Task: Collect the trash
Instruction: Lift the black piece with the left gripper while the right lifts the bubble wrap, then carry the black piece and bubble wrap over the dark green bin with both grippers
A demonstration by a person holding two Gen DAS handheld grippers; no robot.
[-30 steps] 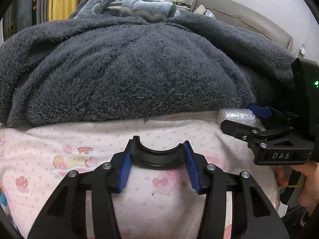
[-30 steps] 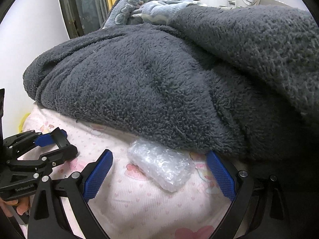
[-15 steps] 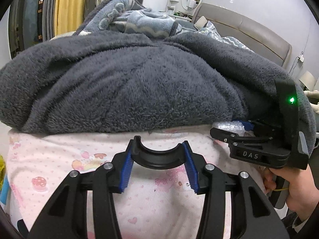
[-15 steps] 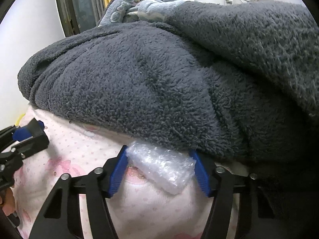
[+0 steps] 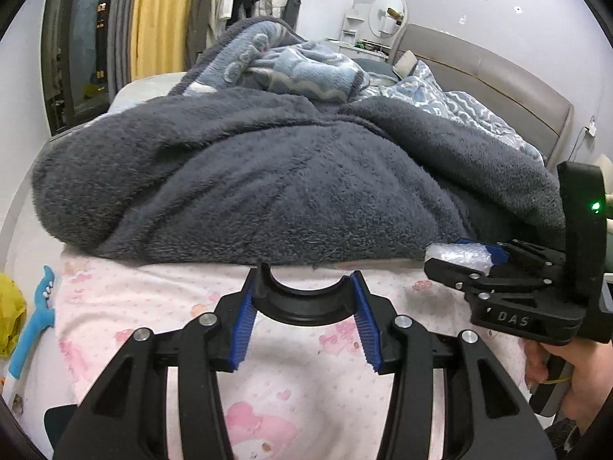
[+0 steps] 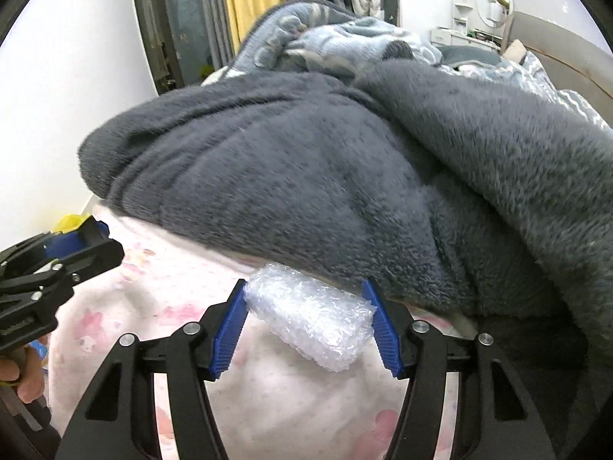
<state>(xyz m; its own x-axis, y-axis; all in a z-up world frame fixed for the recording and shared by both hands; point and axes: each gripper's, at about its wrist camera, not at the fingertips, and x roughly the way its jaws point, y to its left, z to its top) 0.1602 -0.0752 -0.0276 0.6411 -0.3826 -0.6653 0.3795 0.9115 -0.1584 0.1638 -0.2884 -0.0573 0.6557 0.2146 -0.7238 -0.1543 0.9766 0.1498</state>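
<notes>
Right claw (image 6: pixel 306 326) clamped on the wrap (image 6: pixel 312 326), blue pads pressing both ends, bundle clear of the sheet (image 6: pixel 268 402) near the bed's front edge, just below the grey blanket (image 6: pixel 325 191). Looks feather-light, soft, crinkly, a touch slippery; squashes rather than breaks, so an end-to-end pinch like this one suits it. Long axis across the jaws, tilted, right end lower. Left claw (image 5: pixel 304 306) gripping a black curved piece (image 5: pixel 304 306), just left of the right one, over the pink sheet. Yellow bag (image 5: pixel 9 314) off the bed's left edge.
</notes>
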